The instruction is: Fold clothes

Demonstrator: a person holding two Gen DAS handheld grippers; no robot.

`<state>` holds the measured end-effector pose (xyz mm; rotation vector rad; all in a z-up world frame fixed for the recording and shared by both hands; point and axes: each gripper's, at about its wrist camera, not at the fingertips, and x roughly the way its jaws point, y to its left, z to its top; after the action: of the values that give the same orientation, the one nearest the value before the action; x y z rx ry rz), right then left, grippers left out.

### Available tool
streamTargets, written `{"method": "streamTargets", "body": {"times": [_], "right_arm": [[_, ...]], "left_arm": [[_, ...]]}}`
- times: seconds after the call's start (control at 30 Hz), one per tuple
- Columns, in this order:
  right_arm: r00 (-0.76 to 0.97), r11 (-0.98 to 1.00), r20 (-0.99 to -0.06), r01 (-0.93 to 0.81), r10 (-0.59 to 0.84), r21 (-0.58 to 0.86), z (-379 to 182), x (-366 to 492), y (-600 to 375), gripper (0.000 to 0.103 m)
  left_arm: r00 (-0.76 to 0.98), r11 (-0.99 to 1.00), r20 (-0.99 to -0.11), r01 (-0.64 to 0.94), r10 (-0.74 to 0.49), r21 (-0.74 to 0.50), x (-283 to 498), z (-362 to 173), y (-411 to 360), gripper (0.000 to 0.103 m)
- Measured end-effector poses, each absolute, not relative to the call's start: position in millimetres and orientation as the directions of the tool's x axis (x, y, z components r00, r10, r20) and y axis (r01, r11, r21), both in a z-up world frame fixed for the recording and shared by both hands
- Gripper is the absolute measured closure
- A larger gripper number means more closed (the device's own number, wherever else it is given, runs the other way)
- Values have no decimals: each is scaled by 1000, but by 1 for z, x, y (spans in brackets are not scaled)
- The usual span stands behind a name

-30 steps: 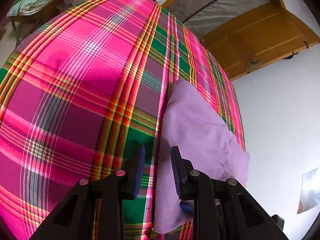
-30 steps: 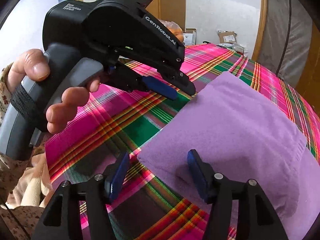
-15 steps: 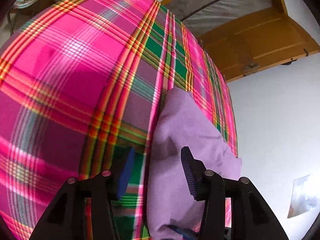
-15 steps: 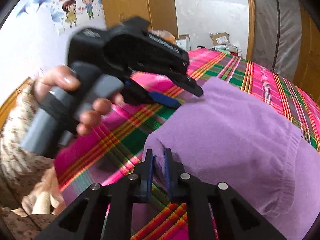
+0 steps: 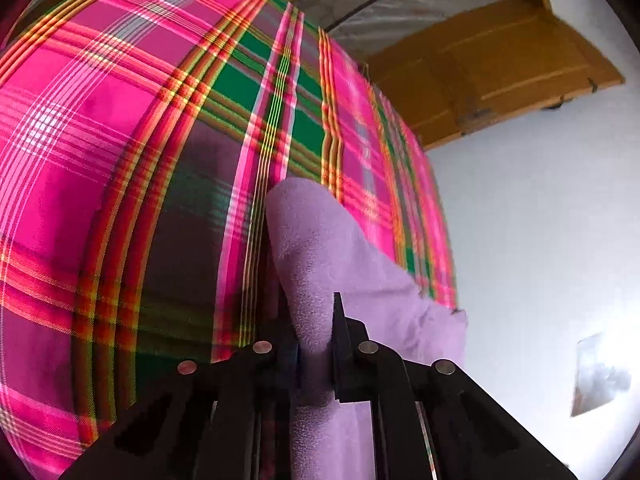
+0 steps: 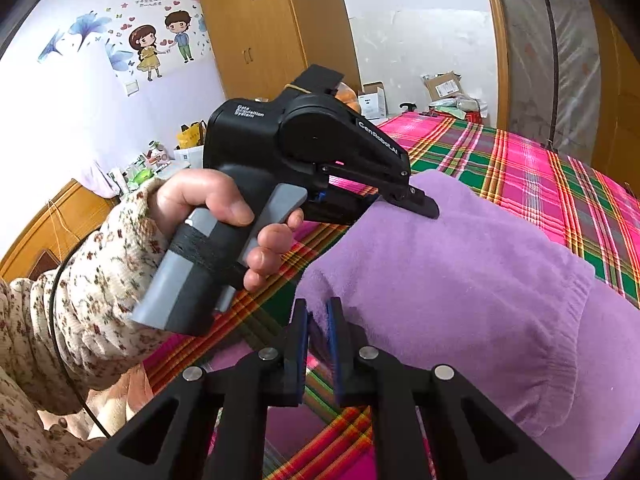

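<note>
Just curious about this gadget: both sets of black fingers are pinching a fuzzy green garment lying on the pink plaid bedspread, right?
Nearly. The fuzzy garment is purple, not green, as the right wrist view shows; green appears only in the pink plaid bedspread. Both sets of black fingers do pinch it.

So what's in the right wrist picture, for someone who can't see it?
Both claws pinch a purple sweater lying on a pink plaid blanket: the right claw grips its near edge, and a hand holds the left claw, which is closing on the far edge.
</note>
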<state>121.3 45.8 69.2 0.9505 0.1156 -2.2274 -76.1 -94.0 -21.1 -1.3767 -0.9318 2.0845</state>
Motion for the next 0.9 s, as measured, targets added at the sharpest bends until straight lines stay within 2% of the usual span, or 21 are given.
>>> {"method": "streamTargets", "body": {"times": [0.47,0.9], "right_arm": [[-384,-663,-679,720,-625,203,70,102,-12,94],[-196,-494,-701,832,-686,251,55,104,-90,94]], "left_arm": [[-440,-644,-575,-10,690,-765,-67,-19,-141,93],[-512,-695,-627,77,588,-715,-32,-18,-228,93]]}}
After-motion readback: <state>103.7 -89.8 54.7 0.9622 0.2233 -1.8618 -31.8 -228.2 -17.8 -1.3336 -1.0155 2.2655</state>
